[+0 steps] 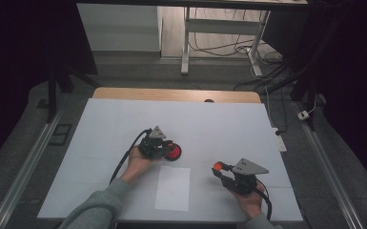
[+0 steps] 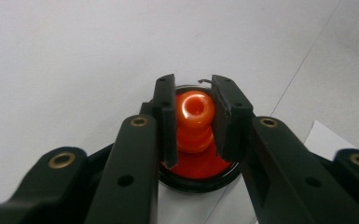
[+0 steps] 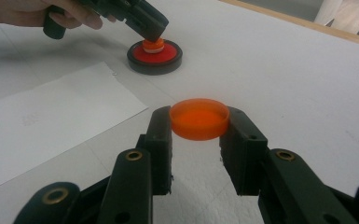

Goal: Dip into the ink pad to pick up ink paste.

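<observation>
White board covers the table (image 1: 124, 119) where a person works with a black two-jaw gripper in each hand. Seen from above, the left gripper (image 1: 168, 149) sits near the middle of the board, its tip pointing toward three o'clock over a round black-rimmed dish with a red inside (image 1: 174, 152). In the left gripper view, the jaws are closed narrowly on an orange ribbed plastic knob (image 2: 194, 119) that stands upright in the middle of that dish (image 2: 200, 170). The right gripper view shows the same grip from farther off, at eleven o'clock, with the dish (image 3: 155, 56) resting flat on the board.

At about four o'clock from the dish, well apart from it, the right gripper (image 1: 219, 168) holds a shallow round orange plastic cap (image 1: 217, 166), pointing toward ten o'clock. In its own view the jaws press on the cap's (image 3: 199, 118) two sides, keeping it level just above the board.

Between the two hands, toward six o'clock, a white sheet of paper (image 1: 172, 188) lies flat.
</observation>
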### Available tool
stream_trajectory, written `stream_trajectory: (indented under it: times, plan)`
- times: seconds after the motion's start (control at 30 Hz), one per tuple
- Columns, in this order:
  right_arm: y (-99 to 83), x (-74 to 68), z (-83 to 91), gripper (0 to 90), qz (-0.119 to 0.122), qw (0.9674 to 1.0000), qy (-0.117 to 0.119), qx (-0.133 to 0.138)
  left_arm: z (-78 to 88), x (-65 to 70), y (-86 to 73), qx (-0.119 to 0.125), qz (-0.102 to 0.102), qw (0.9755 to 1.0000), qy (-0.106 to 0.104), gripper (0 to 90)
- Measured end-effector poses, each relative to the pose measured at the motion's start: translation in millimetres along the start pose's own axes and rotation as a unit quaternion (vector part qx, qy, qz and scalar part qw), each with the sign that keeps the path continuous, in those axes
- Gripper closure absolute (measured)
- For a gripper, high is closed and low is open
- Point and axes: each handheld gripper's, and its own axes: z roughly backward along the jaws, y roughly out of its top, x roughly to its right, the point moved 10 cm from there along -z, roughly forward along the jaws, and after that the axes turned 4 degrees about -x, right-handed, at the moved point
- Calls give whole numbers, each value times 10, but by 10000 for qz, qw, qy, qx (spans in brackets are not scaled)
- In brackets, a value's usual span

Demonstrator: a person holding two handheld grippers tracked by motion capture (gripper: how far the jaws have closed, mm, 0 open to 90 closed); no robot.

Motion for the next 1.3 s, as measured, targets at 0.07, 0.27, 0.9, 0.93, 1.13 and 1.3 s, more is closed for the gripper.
stream_trajectory:
  times: [0.07, 0.27, 0.9, 0.93, 1.13, 1.3]
  plan:
    - [-4, 2, 0, 642, -11, 10000, -3, -9, -1, 1, -3, 3, -6, 10000, -12, 727]
    - [-5, 1, -4, 642, -19, 10000, 0, -1, -4, 12, -7, -32, -85, 9999, 69, 728]
    - [-3, -12, -5, 642, 27, 10000, -28, -26, -8, 17, -26, 42, -111, 9999, 125, 730]
    - [-1, -16, -7, 642, 22, 10000, -3, -12, -9, 18, -25, 42, -104, 9999, 127, 730]
    - [-1, -20, -6, 642, 10, 10000, -6, -14, -11, 24, -25, 19, -152, 9997, 182, 730]
    - [1, -29, -9, 642, 12, 10000, 3, -5, -15, 21, -26, 51, -130, 9998, 147, 731]
